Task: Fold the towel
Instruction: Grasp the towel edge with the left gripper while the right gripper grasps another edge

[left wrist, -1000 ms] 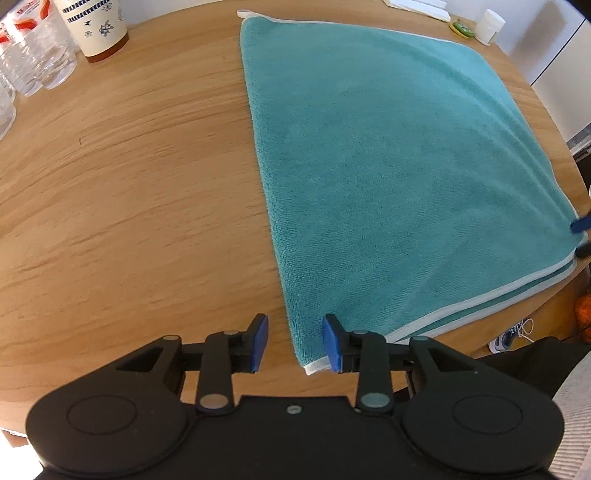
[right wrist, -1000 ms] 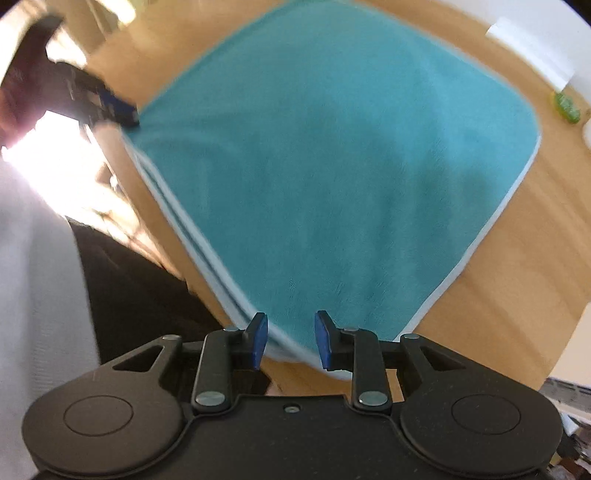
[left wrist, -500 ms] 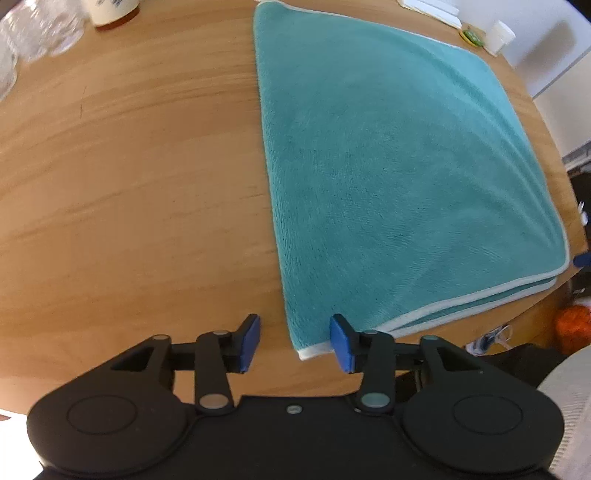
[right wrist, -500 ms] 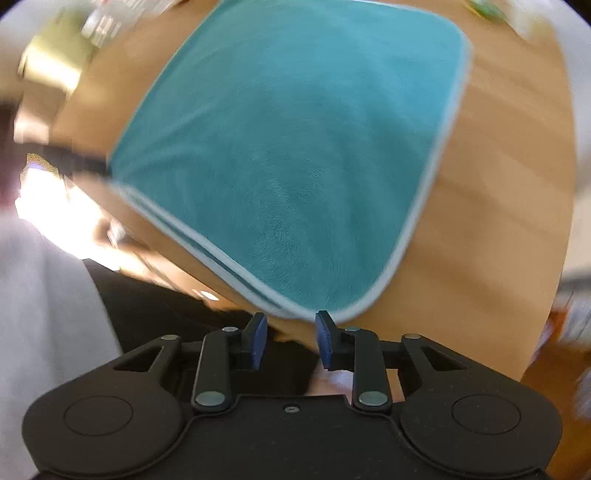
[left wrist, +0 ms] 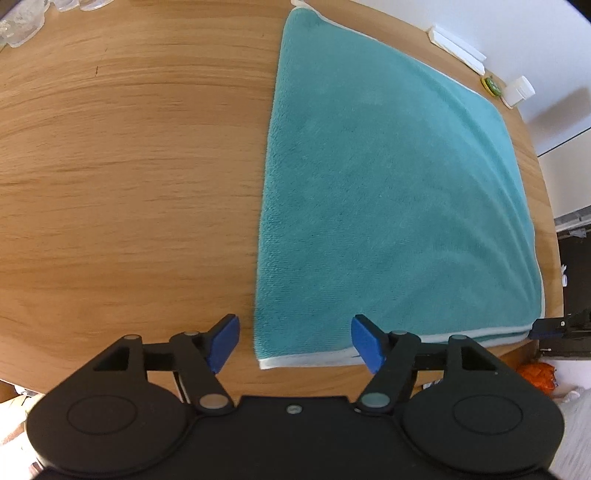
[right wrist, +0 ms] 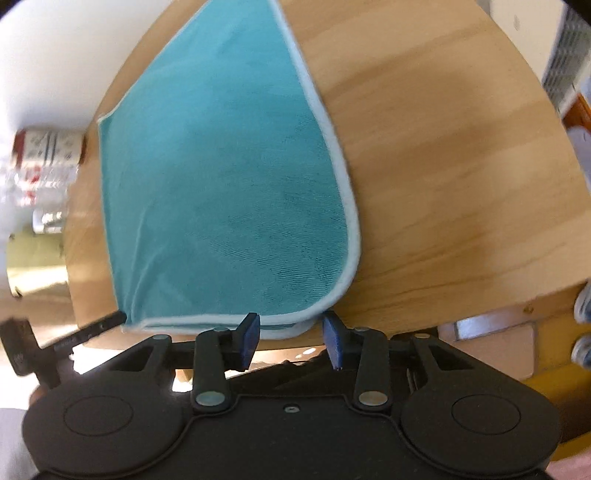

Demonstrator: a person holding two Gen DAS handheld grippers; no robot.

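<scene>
A teal towel (left wrist: 388,192) with a pale border lies flat on the round wooden table (left wrist: 129,166), folded double so two hemmed layers show along its near edge. My left gripper (left wrist: 295,341) is open just above the towel's near left corner, one blue pad on each side of it. In the right wrist view the same towel (right wrist: 221,184) fills the left half. My right gripper (right wrist: 291,334) is open at the towel's near right corner, which hangs at the table edge. The other gripper's tip (right wrist: 107,321) shows at the near left corner.
Clear bottles (left wrist: 22,18) stand at the far left of the table. At the far right are a white lidded cup (left wrist: 519,90), a small green object (left wrist: 491,85) and a white flat item (left wrist: 458,48). A patterned cup (right wrist: 51,147) sits beyond the towel. Shoes (right wrist: 583,325) lie on the floor.
My left gripper has opened wider and shifted right over the towel's near left corner. My right gripper swung around to the near right corner and opened wider.
</scene>
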